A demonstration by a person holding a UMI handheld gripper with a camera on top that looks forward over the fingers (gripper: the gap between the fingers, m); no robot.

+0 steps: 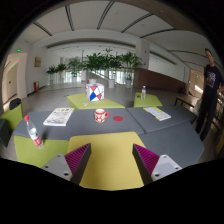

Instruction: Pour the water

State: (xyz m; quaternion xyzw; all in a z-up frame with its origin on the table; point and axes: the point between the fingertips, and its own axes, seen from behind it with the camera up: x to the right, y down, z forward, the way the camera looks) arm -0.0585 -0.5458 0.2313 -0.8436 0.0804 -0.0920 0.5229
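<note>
The fingers stand apart at the bottom of the frame, holding nothing, pink pads facing inward over a yellow-green mat. Beyond them, at the frame's centre, a red-and-white cup sits on the grey desk. A bottle leans at centre left, its label unreadable. A person at the right edge is partly cut off.
</note>
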